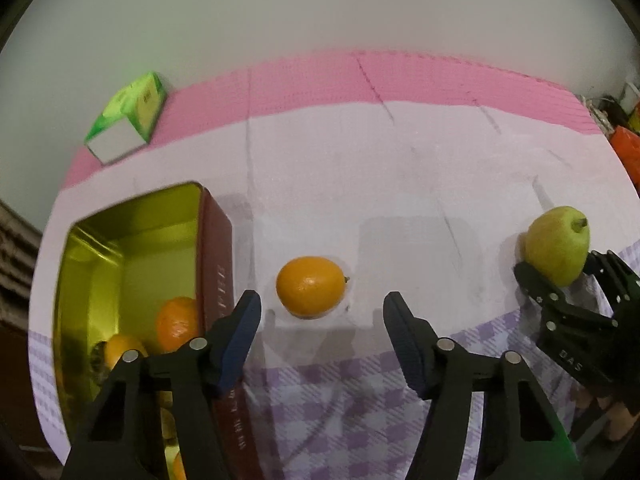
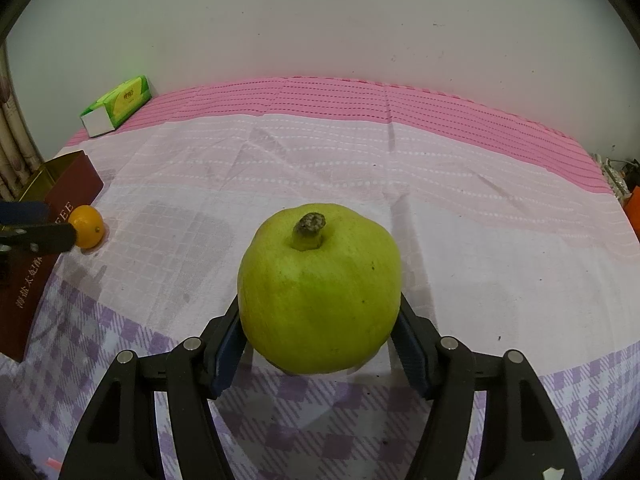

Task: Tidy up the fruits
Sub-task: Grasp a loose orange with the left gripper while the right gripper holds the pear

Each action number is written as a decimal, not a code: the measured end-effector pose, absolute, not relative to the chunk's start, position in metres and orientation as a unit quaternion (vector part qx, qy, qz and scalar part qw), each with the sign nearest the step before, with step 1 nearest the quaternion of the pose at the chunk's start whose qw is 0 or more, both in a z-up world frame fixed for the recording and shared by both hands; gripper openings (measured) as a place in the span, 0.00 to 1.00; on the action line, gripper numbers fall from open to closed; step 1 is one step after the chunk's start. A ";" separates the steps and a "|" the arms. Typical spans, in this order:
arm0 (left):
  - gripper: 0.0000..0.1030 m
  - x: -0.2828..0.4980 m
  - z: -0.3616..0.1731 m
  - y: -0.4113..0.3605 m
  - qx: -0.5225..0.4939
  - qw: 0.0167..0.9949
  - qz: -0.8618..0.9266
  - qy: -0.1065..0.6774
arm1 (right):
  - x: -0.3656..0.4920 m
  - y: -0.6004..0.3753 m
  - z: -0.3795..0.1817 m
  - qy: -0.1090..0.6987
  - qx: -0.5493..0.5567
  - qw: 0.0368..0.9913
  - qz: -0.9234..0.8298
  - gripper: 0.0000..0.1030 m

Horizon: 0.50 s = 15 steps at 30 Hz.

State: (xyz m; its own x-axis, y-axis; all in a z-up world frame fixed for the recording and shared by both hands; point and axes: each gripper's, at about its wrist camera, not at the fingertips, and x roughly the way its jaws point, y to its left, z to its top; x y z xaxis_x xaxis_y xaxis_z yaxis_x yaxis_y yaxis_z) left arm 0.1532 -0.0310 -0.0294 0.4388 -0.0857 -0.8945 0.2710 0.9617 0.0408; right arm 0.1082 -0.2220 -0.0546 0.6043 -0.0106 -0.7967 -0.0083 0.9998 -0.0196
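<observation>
A loose orange (image 1: 311,286) lies on the cloth just right of a red tin with a gold inside (image 1: 216,240). My left gripper (image 1: 322,299) hovers over the orange's near side, open, its blue pads apart from the fruit. Inside the tin lie at least two oranges (image 1: 176,322); my left fingers hide more of the tin. My right gripper (image 2: 319,312) is shut on a green pear (image 2: 320,292), stem up, with a pad pressed on each side. The left wrist view shows that pear (image 1: 556,244) at the far right. From the right wrist view, the loose orange (image 2: 86,226) and the tin (image 2: 76,184) sit at the far left.
A green tissue box (image 1: 128,116) stands at the table's back left on the pink strip of cloth. The cloth (image 2: 360,168) is pink, white and lilac checks, with a wall behind. Orange-coloured clutter (image 1: 628,148) sits past the table's right edge.
</observation>
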 end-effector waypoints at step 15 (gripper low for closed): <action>0.45 0.172 -0.055 -0.040 0.107 0.832 -0.098 0.535 | 0.106 -0.221 -0.054 0.445 -0.008 0.896 0.001 0.65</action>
State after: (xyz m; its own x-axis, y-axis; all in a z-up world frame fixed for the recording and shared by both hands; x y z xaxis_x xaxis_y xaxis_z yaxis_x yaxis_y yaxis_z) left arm 0.1721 -0.0402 -0.0547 0.4084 -0.0482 -0.9115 0.2772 0.9580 0.0736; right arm 0.1058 -0.2214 -0.0535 0.6046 -0.0058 -0.7965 -0.0088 0.9999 -0.0139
